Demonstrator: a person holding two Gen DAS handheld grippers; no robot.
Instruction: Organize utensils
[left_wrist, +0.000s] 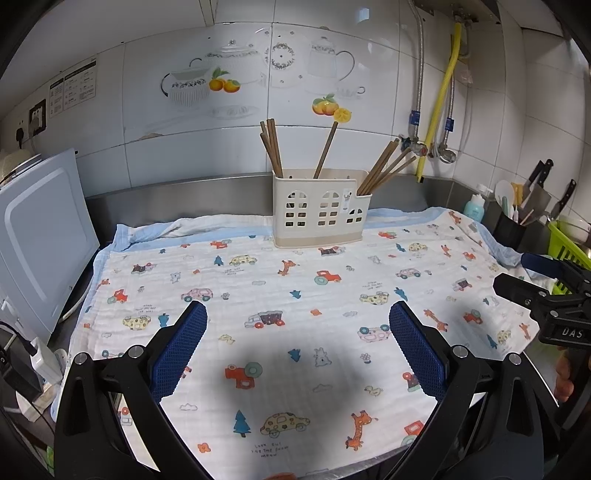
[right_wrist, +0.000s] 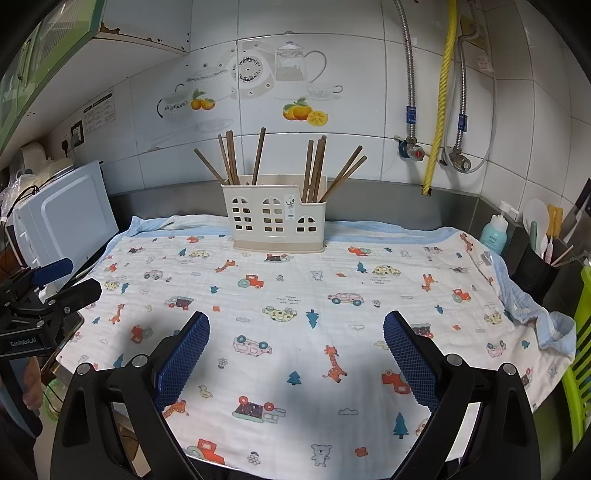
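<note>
Both tools are empty and spread wide. The left gripper (left_wrist: 297, 314) and the right gripper (right_wrist: 295, 323) each show two blue ribbed pads with only patterned cloth in the gap between them.

The task's things — the wooden chopsticks (right_wrist: 314, 170) — stand in the cream utensil holder (right_wrist: 275, 221), at upper centre of both wrist views, straight ahead of each tool along its finger line and well apart from the fingertips. The holder sits at the far edge of the cloth, just in front of the steel backsplash. The sticks' long axes run near vertical, fanning outward: one cluster leans left, one stick rises alone near the middle, and the right compartment holds a bundle tilted right. No utensil lies loose on the cloth in either view.

Judged from framing, neither tool is clearly nearer. The holder sits slightly right of centre for the left tool and slightly left of centre for the right, so the right-hand bundle favours the right gripper. A grasp would likely close across the shafts above the holder rim.

The surface is a printed cloth (left_wrist: 295, 280) with cars and giraffes — soft and wrinkled at its edges. White tiled wall (left_wrist: 147, 140) behind; a white appliance (left_wrist: 40, 236) at left; a knife and tool caddy (left_wrist: 511, 225) at right.
</note>
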